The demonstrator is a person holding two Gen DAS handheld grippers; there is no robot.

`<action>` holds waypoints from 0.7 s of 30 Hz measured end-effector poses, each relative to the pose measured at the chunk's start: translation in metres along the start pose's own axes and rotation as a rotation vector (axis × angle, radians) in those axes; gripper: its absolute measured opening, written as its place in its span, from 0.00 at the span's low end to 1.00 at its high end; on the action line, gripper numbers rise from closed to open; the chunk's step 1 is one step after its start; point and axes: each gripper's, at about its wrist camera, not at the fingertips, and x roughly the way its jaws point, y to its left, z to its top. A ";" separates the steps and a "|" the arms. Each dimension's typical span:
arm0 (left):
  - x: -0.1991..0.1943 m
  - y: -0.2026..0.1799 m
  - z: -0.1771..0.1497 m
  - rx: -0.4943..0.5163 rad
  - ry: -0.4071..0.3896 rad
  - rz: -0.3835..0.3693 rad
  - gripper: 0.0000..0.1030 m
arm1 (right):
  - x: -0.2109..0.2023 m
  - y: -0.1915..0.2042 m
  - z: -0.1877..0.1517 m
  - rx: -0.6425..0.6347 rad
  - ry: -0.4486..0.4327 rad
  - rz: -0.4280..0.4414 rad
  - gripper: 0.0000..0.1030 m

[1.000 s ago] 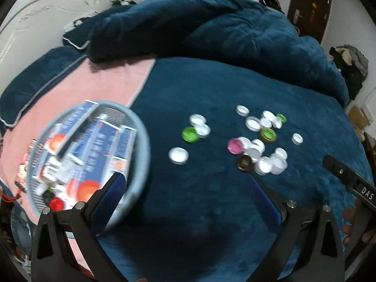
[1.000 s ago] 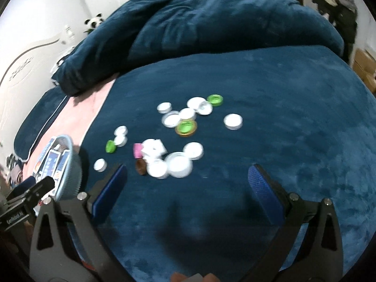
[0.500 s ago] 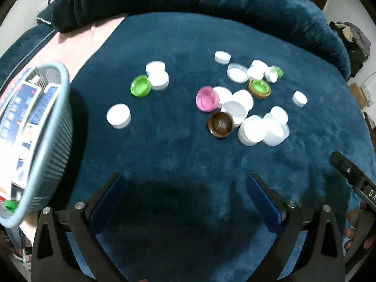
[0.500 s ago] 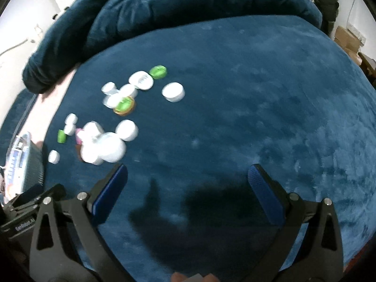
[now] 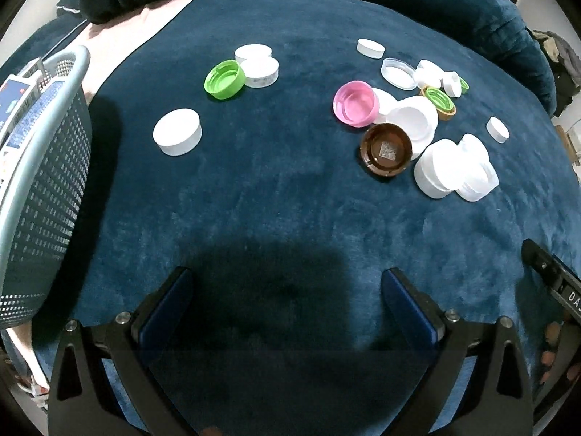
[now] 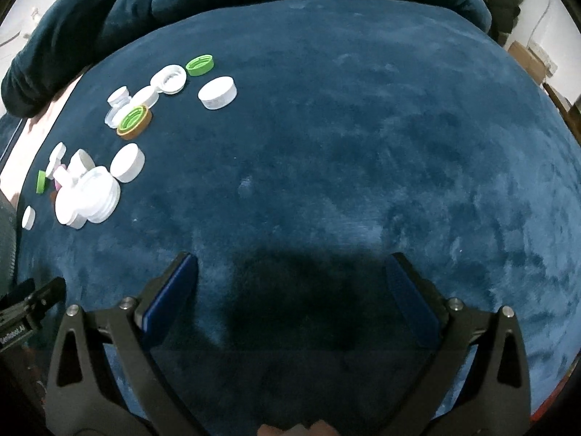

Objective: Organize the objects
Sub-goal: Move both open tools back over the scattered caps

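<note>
Ahead of left gripper (image 5: 287,290) fingers: scattered caps (image 5: 386,147), untouched.

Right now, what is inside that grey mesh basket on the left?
In the left wrist view, the basket holds blue-and-white printed cartons standing above its rim. Only their tops show; the mesh wall hides whatever lies lower down.
</note>
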 end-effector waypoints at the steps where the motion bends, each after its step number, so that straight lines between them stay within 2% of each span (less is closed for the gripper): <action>1: 0.000 0.001 -0.001 -0.002 -0.001 -0.003 1.00 | 0.000 0.000 -0.001 0.000 -0.003 -0.004 1.00; 10: -0.003 0.003 -0.009 0.019 -0.011 -0.003 1.00 | -0.002 0.006 -0.007 -0.038 -0.022 -0.049 1.00; 21: -0.008 0.005 -0.020 0.025 -0.020 0.008 1.00 | -0.003 -0.003 -0.010 -0.050 -0.027 -0.061 1.00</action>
